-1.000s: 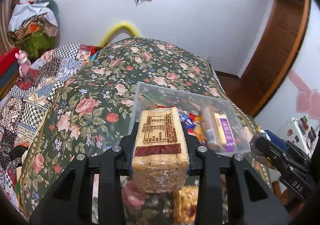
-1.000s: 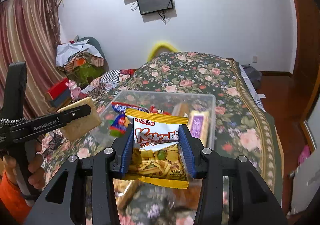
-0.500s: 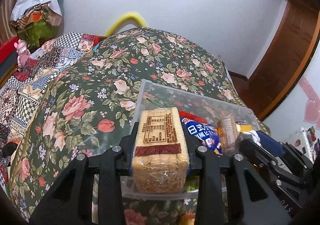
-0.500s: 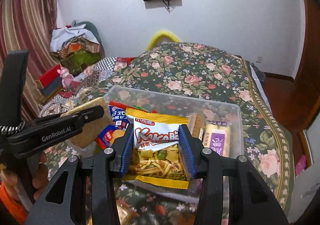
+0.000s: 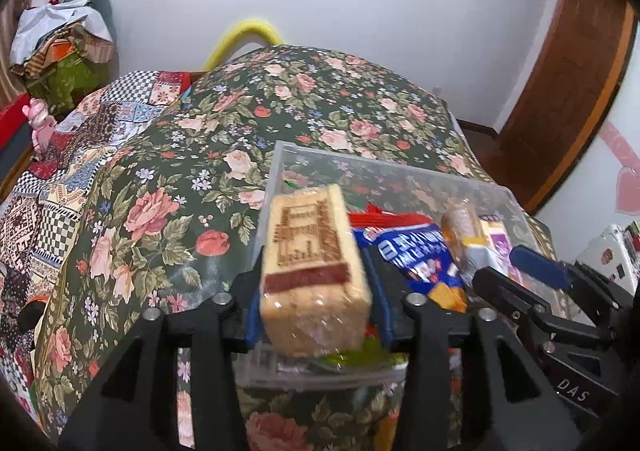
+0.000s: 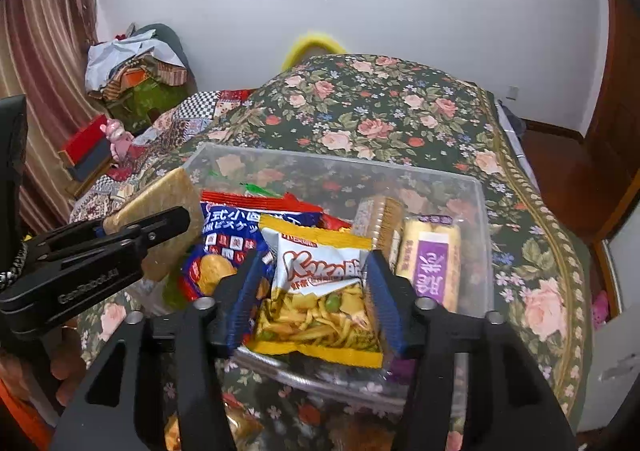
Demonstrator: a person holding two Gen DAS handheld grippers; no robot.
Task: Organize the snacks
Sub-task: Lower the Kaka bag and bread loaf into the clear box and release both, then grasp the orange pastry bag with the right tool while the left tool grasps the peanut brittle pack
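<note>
A clear plastic box (image 5: 380,165) (image 6: 340,161) lies on the floral bed with several snack packs in it. My left gripper (image 5: 316,291) hangs over its near left corner. Its jaws are opening around a wrapped sponge cake pack (image 5: 312,259), which is tilted and blurred, with a gap at the right pad. My right gripper (image 6: 312,291) is over the box's near edge. Its jaws are opening too, and the yellow Kaka snack bag (image 6: 320,291) sits loose between them. Inside lie a blue biscuit bag (image 6: 228,231) and a purple-labelled cake pack (image 6: 434,267).
The floral bedspread (image 5: 280,103) runs far beyond the box, with a patchwork quilt (image 5: 60,179) to the left. Each gripper shows in the other's view: the left gripper (image 6: 120,247) and the right gripper (image 5: 528,291), close side by side. A wooden door (image 5: 568,91) stands at the right.
Both grippers came forward and down over the box, then their jaws widened. The cake pack now tips loose between the left fingers, and the yellow bag has slackened between the right ones.
</note>
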